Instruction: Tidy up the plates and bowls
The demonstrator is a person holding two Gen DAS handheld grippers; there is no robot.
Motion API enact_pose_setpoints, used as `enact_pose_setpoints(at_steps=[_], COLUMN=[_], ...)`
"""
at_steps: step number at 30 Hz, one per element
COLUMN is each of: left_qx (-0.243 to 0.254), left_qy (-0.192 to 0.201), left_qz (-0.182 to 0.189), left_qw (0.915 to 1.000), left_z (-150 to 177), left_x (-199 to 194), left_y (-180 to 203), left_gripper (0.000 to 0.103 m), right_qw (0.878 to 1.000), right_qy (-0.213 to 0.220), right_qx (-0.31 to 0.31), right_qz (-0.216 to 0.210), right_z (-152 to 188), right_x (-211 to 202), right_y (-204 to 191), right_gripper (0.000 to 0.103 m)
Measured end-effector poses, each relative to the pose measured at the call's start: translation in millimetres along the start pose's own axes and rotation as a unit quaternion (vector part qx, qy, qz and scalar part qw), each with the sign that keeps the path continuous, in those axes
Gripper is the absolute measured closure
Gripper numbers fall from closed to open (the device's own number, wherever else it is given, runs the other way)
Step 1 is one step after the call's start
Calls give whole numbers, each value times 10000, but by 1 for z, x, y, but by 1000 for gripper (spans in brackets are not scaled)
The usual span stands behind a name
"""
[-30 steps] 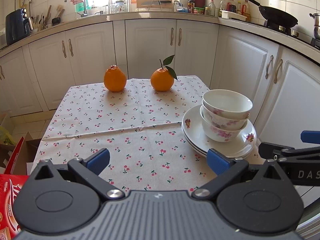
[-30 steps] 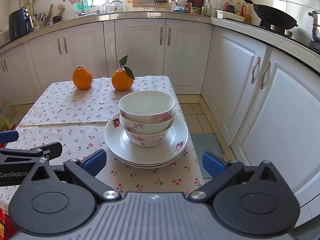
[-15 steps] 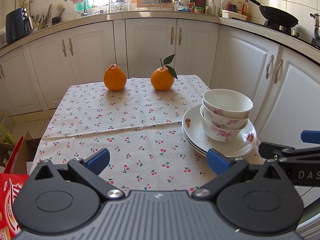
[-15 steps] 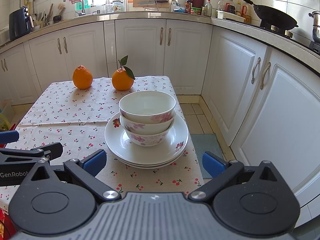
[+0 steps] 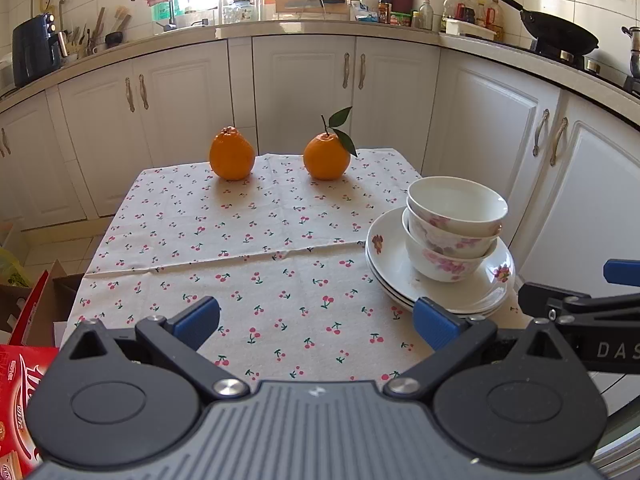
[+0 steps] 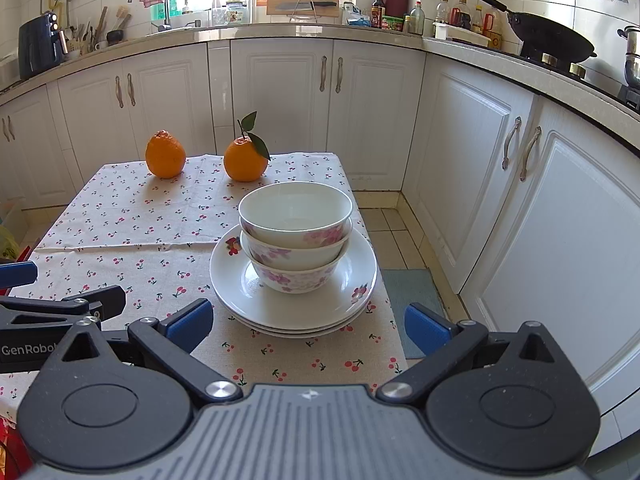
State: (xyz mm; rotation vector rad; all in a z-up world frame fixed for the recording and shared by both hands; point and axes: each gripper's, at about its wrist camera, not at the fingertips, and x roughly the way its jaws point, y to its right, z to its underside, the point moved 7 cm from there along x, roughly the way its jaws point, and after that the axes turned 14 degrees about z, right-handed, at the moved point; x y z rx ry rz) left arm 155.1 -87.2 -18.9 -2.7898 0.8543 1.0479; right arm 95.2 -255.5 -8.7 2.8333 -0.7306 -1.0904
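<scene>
Both wrist views sit low at the table's near edge, facing the far cabinets. The left looks over mid-table, the right over the right edge; both share the bowls and oranges.

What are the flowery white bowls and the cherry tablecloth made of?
The three stacked white bowls with pink flowers look like glazed ceramic or porcelain: smooth, with shiny window glints. The cream cherry-print tablecloth looks like matte woven fabric, probably cotton: it shows fold creases and no shine.
</scene>
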Motion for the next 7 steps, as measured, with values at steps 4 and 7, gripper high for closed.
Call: enact_pose_setpoints(at_steps=[4, 7], left_qx=[3, 7], left_qy=[-2, -10], left_qz=[0, -3], left_qw=[10000, 10000], left_z=[0, 0], left_x=[0, 0], left_y=[0, 0], left_gripper=[1, 1], right_qw=[10000, 10000], right_qy=[2, -1], right_qx=[-2, -2], right_qz=[2, 1], right_z=[0, 0], right_x=[0, 0], right_y=[0, 0], right_gripper=[0, 0])
